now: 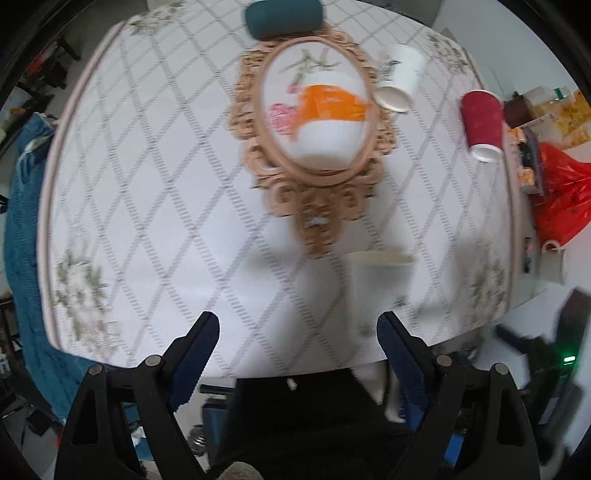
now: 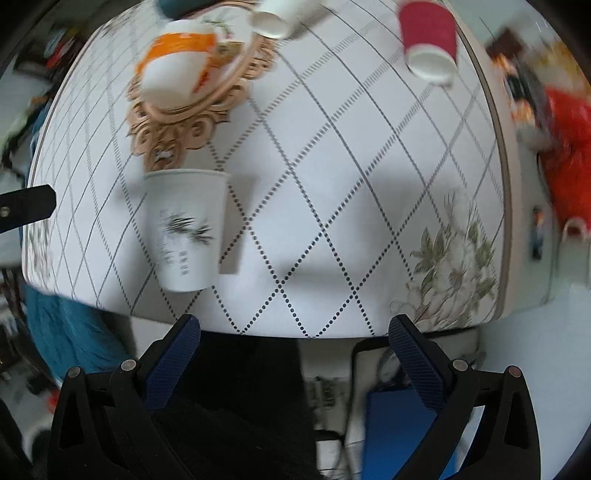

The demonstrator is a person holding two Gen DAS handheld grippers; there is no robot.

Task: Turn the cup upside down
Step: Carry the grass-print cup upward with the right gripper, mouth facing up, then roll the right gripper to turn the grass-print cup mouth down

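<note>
Nothing is gripped yet: the left gripper (image 1: 297, 332) and right gripper (image 2: 295, 332) are both held wide and empty, short of the table (image 2: 332, 184). The white cup (image 2: 186, 230) is seen upright near the front edge, mouth up. The flip is judged entirely undone.

A table (image 1: 155, 206) under a white cloth with a grey diamond grid and flower prints serves as the landmark. Near its middle lies an oval ornate wooden frame (image 1: 314, 192) holding an orange-and-white bowl (image 1: 328, 122). At the table's far edge sits a dark teal object (image 1: 284, 16). Off the table's right edge lie a red plastic bag (image 1: 565, 192) and some colourful packets (image 1: 528, 162). A blue cloth (image 1: 26, 258) hangs beside its left edge.
</note>
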